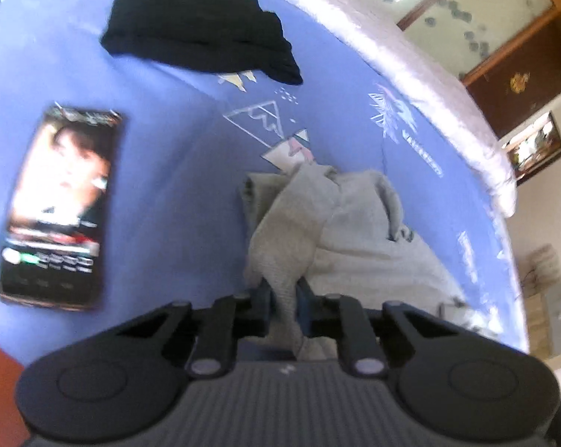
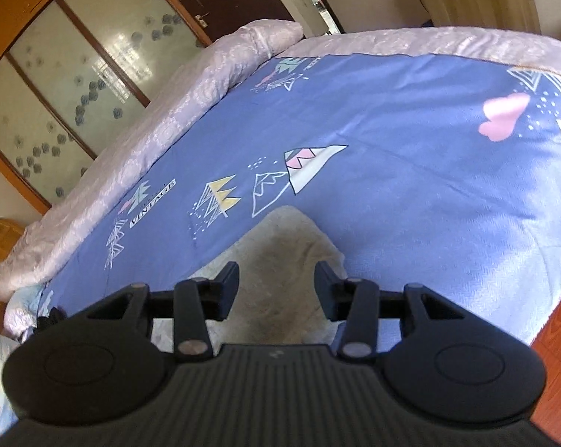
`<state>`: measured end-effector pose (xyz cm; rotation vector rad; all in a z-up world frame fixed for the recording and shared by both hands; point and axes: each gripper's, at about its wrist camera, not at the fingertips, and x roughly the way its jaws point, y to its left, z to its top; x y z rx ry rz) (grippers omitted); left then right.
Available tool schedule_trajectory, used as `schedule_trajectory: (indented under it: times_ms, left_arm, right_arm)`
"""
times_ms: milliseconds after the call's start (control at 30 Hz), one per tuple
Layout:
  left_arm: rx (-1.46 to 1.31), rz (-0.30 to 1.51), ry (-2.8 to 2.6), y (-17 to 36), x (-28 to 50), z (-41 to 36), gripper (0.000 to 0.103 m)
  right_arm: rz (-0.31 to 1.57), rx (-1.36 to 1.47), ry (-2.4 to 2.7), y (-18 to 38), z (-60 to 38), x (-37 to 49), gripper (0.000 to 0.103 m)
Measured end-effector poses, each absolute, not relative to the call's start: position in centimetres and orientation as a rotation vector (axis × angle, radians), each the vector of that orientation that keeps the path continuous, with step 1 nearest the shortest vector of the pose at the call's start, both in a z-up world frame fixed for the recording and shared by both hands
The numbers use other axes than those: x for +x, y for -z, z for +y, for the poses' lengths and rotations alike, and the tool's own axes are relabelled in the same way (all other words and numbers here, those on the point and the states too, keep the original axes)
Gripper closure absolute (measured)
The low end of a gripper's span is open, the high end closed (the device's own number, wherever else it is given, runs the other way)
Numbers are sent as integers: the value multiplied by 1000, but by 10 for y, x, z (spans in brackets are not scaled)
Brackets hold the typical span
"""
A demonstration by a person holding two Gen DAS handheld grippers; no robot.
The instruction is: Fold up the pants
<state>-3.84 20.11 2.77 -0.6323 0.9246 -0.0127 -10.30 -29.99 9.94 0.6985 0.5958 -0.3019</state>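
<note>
Left wrist view: the left hand-held gripper point(image 1: 284, 294) is pinching a bunched strip of the grey pants point(image 1: 328, 231), its jaws nearly closed with the fabric squeezed between the two pads. The pants are lying crumpled on the blue bedsheet point(image 1: 176, 156), spreading away from the gripper toward the pale quilt point(image 1: 410, 74) that is running along the sheet's far edge. A phone point(image 1: 57, 208) with a lit screen is lying flat on the sheet to the left of the pants, well apart from them. A dark garment point(image 1: 198, 26) is sitting in a heap beyond the phone, farther from the pants.

Right wrist view: the right hand-held gripper point(image 2: 276, 283) is standing about half open, its pads clear of any cloth and gripping nothing. A light, rounded end of the pants point(image 2: 287, 246) is lying on the blue bedsheet point(image 2: 410, 171) right under and between the open jaws; whether the pads are touching it I cannot tell. The pale quilt point(image 2: 161, 126) is bordering the sheet on the far side of the pants.
</note>
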Motion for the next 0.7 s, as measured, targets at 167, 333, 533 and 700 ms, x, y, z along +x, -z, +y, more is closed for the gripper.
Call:
schedule_trajectory:
  times_ms: [167, 333, 533, 700]
  left_arm:
    - [-685, 985, 18, -17, -43, 208, 77]
    - [-735, 842, 69, -52, -51, 217, 71]
    - [-611, 818, 238, -79, -7, 174, 77]
    - [-460, 929, 369, -49, 55, 117, 81]
  right_arm:
    - [614, 762, 334, -87, -304, -108, 55]
    - [597, 747, 328, -90, -306, -120, 55]
    - [620, 766, 338, -78, -311, -115, 55]
    - [632, 760, 349, -74, -314, -114, 55]
